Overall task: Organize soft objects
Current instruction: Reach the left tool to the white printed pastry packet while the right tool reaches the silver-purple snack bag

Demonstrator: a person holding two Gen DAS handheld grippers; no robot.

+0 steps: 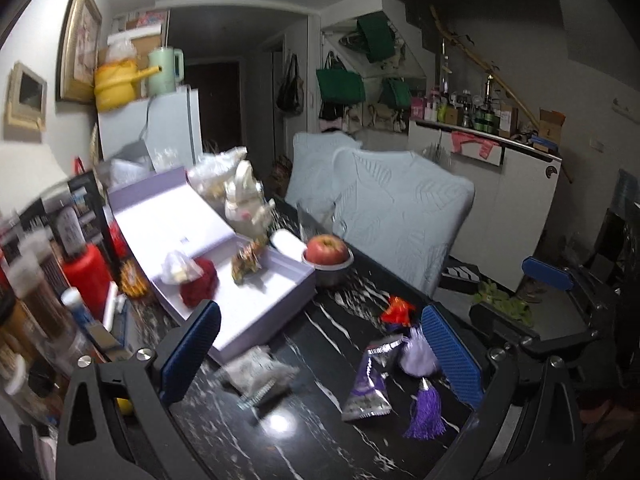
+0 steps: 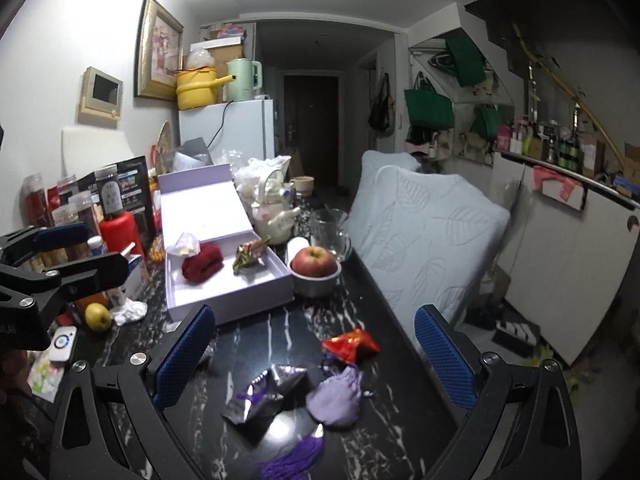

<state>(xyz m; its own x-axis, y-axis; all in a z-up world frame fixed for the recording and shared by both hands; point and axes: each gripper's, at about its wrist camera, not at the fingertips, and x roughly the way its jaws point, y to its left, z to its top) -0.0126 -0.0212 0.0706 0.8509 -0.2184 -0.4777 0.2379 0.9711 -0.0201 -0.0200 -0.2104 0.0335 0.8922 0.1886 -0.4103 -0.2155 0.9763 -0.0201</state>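
A: Left wrist view — low over the dark surface (image 1: 344,304), looking forward and slightly down between its own claw's fingers, toward the lavender box (image 1: 256,304); blurred.

B: Right wrist view — same heading, further right, close above the lavender pouch (image 2: 338,398). Both share box, apple (image 2: 314,262), pillows (image 2: 424,232).

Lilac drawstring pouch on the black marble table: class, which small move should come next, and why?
Probably lower the right gripper over the lilac drawstring pouch. Its fingers stand open and empty above it, while the open lilac box already holds a red knitted bundle.
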